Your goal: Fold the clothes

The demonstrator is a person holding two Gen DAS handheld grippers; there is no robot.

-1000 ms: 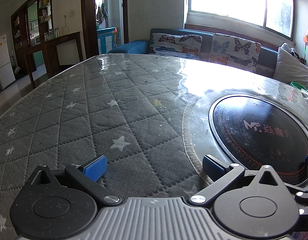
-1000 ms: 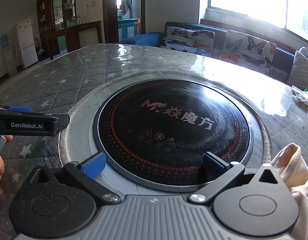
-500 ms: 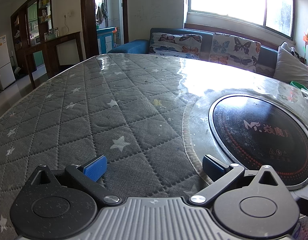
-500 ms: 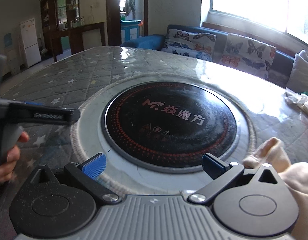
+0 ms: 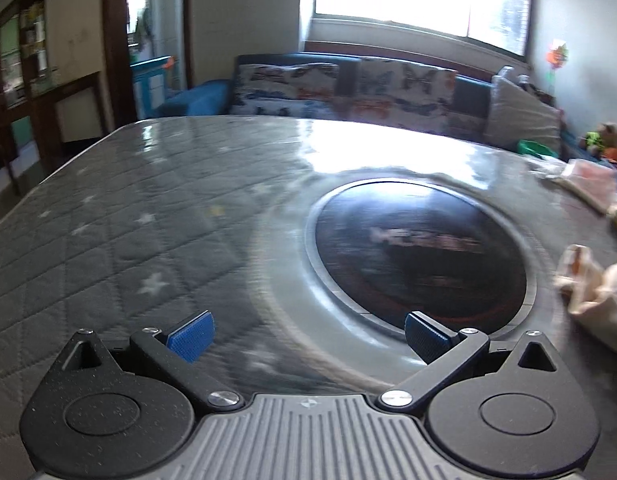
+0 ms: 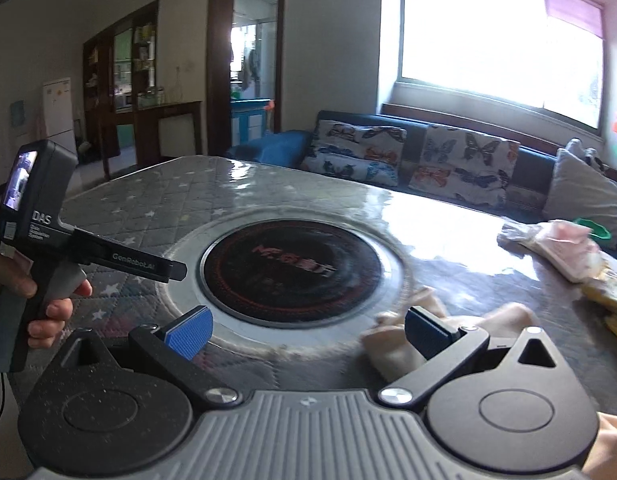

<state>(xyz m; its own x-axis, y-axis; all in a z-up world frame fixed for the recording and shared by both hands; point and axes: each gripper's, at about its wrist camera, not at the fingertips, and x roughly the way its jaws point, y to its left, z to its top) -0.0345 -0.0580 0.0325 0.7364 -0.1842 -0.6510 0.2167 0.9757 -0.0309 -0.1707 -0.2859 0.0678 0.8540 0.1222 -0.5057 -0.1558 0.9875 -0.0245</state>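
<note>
A crumpled cream garment (image 6: 404,340) lies on the table at the right of the black round cooktop (image 6: 290,268); it also shows at the right edge of the left wrist view (image 5: 596,288). My right gripper (image 6: 308,336) is open and empty above the table, its right finger just in front of the garment. My left gripper (image 5: 308,338) is open and empty over the cooktop's near rim. In the right wrist view the left gripper's body (image 6: 68,248) is at the left, held in a hand.
The table (image 5: 120,216) has a grey quilted star-pattern cover under clear plastic. More clothes, pink and yellow, (image 6: 568,248) lie at the far right of the table. A sofa with butterfly cushions (image 6: 428,160) stands behind, under a bright window.
Both grippers have risen and pulled back from the table. The left one has swung to the right, bringing the cooktop and cream garment into its view. More of the garment shows in the right view.
</note>
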